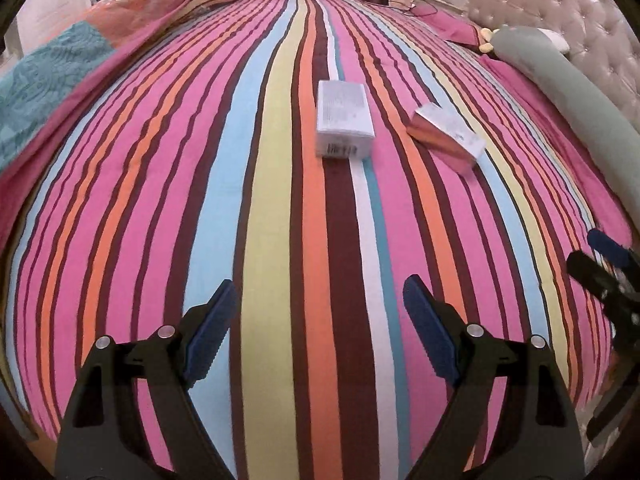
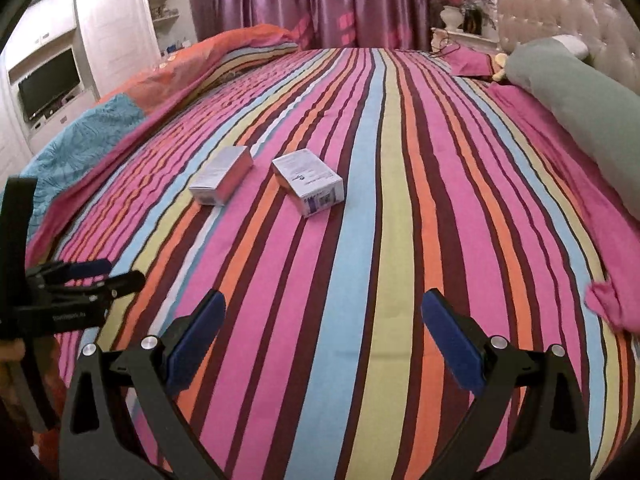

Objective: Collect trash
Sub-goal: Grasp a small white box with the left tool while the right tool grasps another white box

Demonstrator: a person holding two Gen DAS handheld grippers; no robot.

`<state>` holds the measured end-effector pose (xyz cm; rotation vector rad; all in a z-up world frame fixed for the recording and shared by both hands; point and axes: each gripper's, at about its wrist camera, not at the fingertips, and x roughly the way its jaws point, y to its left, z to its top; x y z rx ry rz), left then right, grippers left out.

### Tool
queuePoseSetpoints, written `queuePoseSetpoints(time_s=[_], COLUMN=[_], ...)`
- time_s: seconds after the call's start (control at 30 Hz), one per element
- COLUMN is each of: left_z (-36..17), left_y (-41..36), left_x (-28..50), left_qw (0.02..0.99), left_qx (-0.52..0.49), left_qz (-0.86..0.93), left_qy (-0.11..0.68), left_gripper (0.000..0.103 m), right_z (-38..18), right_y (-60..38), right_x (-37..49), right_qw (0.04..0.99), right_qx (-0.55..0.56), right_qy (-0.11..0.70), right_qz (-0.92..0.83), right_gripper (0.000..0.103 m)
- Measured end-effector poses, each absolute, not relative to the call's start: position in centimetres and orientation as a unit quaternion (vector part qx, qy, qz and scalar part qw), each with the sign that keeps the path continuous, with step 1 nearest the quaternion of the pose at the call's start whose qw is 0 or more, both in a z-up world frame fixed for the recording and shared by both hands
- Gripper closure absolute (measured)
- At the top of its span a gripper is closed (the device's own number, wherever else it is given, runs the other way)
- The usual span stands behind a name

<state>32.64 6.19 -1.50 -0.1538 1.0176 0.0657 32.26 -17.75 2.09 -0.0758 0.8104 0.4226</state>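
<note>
Striped multicoloured bedspread [image 1: 280,216]: two small white cardboard boxes, left box [image 1: 344,120] beside right box [image 2: 308,182], mid-bed. Left gripper [image 1: 316,304] and right gripper [image 2: 324,316]: jaws wide, empty, well short of boxes.

We see two small white cardboard boxes lying side by side, apart, on the striped quilted bedspread [image 2: 400,200]: one [image 1: 344,120] at twelve o'clock of the left gripper [image 1: 316,320], the other [image 1: 448,136] at one o'clock. A long grey-green bolster pillow [image 2: 580,96] lies at two o'clock, against the tufted padded headboard [image 2: 560,12].
</note>
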Motion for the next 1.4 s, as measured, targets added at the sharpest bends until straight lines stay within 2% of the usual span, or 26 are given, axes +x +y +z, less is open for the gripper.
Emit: queuePoseSetpoints(time_s=[0.67,0.93,1.27,1.37,1.4], left_z=[-2.8,-3.7,-4.7,-4.7,-4.7], left_y=[6.5,6.7,6.3,6.5,6.6], left_x=[44.2,46.6,48.7,48.9,49.0], left_qw=[0.875,0.868,0.867,0.866,0.866], left_qx=[-0.056,-0.057,-0.025,-0.034,-0.037], left_qz=[0.035,0.043,0.056,0.053,0.054], left_qy=[0.48,0.491,0.495,0.496,0.496], left_gripper=[0.021,0.021,0.021,0.021,0.026], right_z=[-0.4,-1.0,-1.9,-2.1,-2.1], right_y=[-13.4,-11.9,-11.0,-11.0,-10.9], right_x=[40.9,42.6,44.9,45.1,45.1], right_qw=[0.877,0.878,0.87,0.866,0.865], right_qx=[-0.113,-0.135,-0.125,-0.103,-0.095], right_qy=[0.397,0.384,0.416,0.428,0.431], right_qz=[0.244,0.253,0.235,0.237,0.24], right_gripper=[0.009,0.009,0.009,0.011,0.019])
